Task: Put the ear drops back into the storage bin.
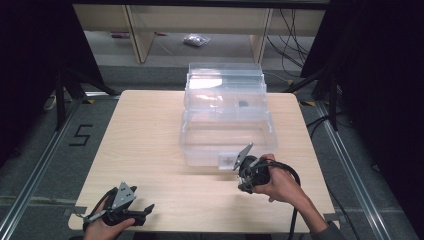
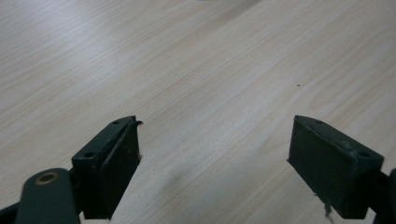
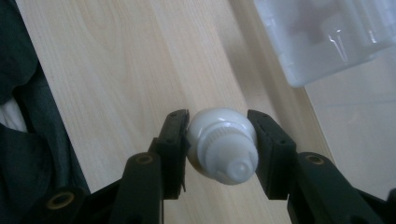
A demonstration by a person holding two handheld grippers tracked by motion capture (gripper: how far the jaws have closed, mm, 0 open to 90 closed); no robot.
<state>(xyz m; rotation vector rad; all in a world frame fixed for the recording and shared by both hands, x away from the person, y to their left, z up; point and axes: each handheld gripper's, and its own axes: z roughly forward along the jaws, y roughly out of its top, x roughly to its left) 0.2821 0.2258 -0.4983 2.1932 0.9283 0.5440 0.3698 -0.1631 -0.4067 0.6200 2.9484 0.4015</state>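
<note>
A black "5" (image 1: pixel 81 135) — marked on the floor (image 1: pixel 40 150).

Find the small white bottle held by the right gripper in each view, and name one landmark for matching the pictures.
High view: I cannot make out the white bottle; the right gripper sits lower right, near the clear plastic box.
Left gripper view: not in it, just bare wooden table.
Right gripper view: white bottle at lower centre, clamped between the black fingers.
Shared landmark: the wooden table.
</note>
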